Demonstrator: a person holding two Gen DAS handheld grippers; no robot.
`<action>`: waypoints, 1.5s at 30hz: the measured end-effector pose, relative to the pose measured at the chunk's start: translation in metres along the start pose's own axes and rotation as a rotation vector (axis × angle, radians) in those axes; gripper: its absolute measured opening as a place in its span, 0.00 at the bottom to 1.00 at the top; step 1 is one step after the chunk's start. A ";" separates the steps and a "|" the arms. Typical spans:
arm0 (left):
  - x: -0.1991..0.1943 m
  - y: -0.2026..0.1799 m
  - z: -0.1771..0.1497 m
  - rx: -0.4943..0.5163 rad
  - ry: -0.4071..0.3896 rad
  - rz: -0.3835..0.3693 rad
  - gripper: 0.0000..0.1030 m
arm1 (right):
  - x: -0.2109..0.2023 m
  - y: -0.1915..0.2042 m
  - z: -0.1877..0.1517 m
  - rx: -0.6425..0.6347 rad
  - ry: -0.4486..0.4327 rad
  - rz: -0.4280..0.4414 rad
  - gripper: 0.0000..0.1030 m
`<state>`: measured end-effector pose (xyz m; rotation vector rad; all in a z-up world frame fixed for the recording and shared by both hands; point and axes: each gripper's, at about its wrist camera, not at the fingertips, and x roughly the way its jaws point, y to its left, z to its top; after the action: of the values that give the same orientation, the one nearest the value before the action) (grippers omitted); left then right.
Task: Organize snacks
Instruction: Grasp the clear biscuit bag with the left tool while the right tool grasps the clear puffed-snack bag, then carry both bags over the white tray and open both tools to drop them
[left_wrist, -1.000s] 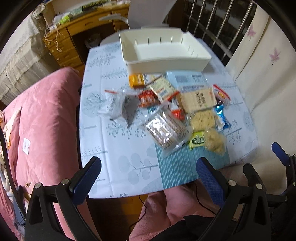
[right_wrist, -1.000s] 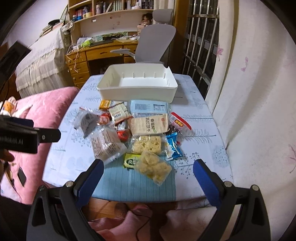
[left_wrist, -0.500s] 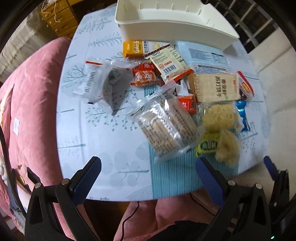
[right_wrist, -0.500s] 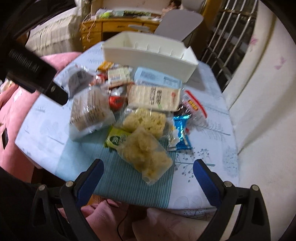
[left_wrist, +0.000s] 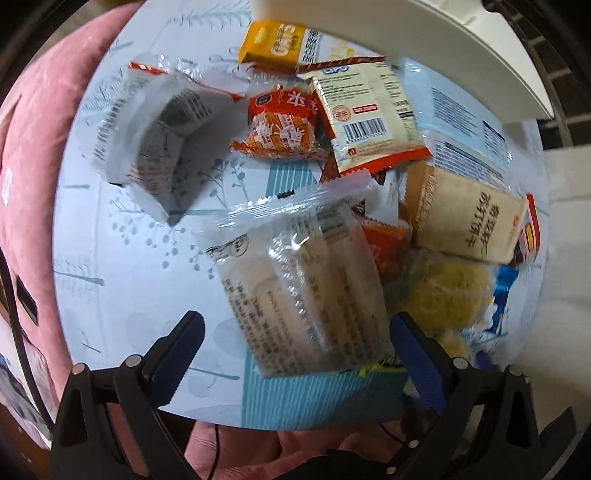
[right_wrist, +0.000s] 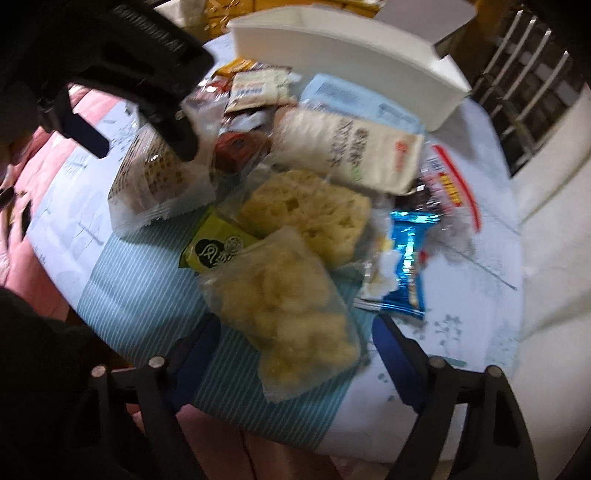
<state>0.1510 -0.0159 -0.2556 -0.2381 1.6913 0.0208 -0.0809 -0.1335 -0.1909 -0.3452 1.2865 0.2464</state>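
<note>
Scene: A heap of wrapped snacks is lying on a leaf-print table (left_wrist: 122, 280), with a white bin (right_wrist: 369, 55) standing empty-looking at the far edge, well apart from both tools.

Left gripper (left_wrist: 295, 343): Its blue jaws are standing spread wide, flanking the near end of a clear-wrapped cracker pack (left_wrist: 306, 291) without visibly pinching it.

Right gripper (right_wrist: 295, 350): Also spread, it is hovering just over a clear bag of pale puffed snacks (right_wrist: 280, 306) at the near edge of the pile.

Task status: By the look of it, nothing is in the bin yet; both tools are lining up a first pick.

Risk, left: The slick wrapper is bulging wider than it looks, so closing on loose film alone could let the pack slide out mid-lift.

Risk, right: The puffed bag is overlapping a green packet (right_wrist: 214, 251); a hard squeeze could crush the contents or drag the neighbour off the table edge.
</note>
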 end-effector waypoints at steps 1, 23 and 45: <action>0.003 -0.001 0.003 -0.012 0.010 0.002 0.94 | 0.002 -0.001 0.001 -0.009 0.013 0.020 0.77; 0.029 0.021 -0.015 -0.151 0.101 -0.010 0.70 | -0.012 -0.032 0.006 0.058 0.025 0.106 0.53; -0.149 0.037 0.002 -0.075 -0.192 -0.045 0.70 | -0.105 -0.053 0.109 0.159 -0.297 0.084 0.53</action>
<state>0.1641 0.0417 -0.1142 -0.3205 1.4952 0.0719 0.0077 -0.1398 -0.0577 -0.1130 1.0207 0.2541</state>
